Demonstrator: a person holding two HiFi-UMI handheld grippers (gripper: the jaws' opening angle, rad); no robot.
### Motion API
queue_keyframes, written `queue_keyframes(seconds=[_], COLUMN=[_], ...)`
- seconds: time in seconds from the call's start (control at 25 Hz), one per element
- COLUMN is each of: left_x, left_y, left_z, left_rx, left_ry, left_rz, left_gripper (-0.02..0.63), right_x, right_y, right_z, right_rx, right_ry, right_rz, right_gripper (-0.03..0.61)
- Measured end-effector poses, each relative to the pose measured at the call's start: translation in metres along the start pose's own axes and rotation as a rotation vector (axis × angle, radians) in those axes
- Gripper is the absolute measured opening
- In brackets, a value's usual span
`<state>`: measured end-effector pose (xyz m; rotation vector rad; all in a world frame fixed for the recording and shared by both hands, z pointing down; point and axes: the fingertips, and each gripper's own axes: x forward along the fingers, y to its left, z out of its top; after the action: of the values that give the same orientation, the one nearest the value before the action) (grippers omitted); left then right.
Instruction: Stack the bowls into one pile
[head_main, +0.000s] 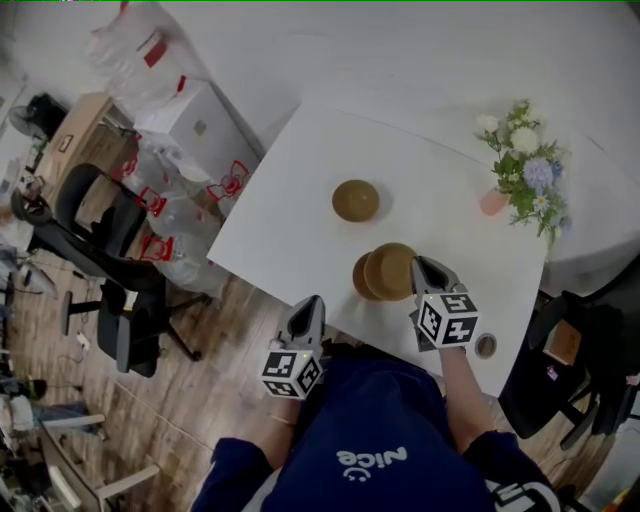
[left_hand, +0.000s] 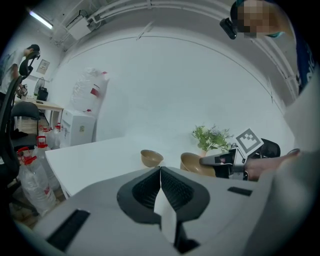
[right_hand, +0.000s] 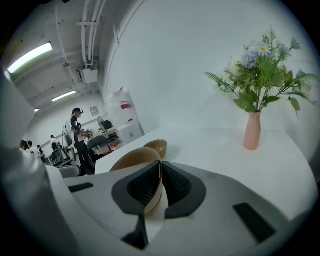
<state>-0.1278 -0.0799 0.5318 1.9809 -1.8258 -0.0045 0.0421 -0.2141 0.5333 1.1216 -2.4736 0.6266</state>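
The right gripper (head_main: 422, 270) is pinching the rim of a tan bowl (head_main: 390, 270), which is tilting over the front part of the white table (head_main: 290, 200), while a second bowl (head_main: 355, 200) is sitting apart, farther in. The left gripper (head_main: 307, 310) is hanging pressed together on nothing, just off the table's near edge. A darker round patch (head_main: 360, 278) is peeking out beside the pinched bowl, too overlapped to tell bowl from shadow, and the person's navy shirt (head_main: 370, 430) is showing the word "nice" upside down.

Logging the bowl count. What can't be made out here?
- Head view: whether a further bowl sits under the held bowl; that bowl and the right gripper cover the spot.
- Head view: the small round thing near the table edge, too small to identify.
- Left gripper view: the held bowl's right part, behind the right gripper.
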Motion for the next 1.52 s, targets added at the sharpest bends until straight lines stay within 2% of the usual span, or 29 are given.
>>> queue_keyframes(seconds=[0.32, 0.64, 0.88, 1.28, 1.36, 1.44, 1.52], left_x=[-0.013, -0.023, -0.025, -0.017, -0.018, -0.019, -0.02], left_y=[0.007, 0.013, 0.016, 0.006, 0.006, 0.006, 0.008], left_z=[-0.007, -0.008, -0.008, -0.007, -0.007, -0.007, -0.007], left_rx=[-0.011, -0.019, -0.022, -0.01, -0.011, -0.018, -0.027], left_ry=[0.007, 0.001, -0.001, -0.003, -0.007, -0.011, -0.014], left_rz=[0.045, 0.079, 0.085, 0.06, 0.058, 0.056, 0.055], left_gripper=[0.018, 0.02, 0.02, 0.018, 0.019, 0.02, 0.02], right_x=[0.026, 0.044, 0.05, 0.048, 0.047, 0.045, 0.043], right_y=[0.011, 0.017, 0.016, 0.018, 0.019, 0.023, 0.025], right_z=[-0.025, -0.041, -0.051, -0.051, -0.052, -0.051, -0.05], right_rx=[0.028, -0.042, -0.061, -0.073, -0.065, -0.067, -0.075], right_ry=[0.089, 0.158, 0.184, 0.164, 0.154, 0.146, 0.141], right_rz=[0.051, 0.031, 0.008, 0.014, 0.031, 0.046, 0.047], right_gripper=[0.038, 0.038, 0.038, 0.043, 0.061, 0.123, 0.132])
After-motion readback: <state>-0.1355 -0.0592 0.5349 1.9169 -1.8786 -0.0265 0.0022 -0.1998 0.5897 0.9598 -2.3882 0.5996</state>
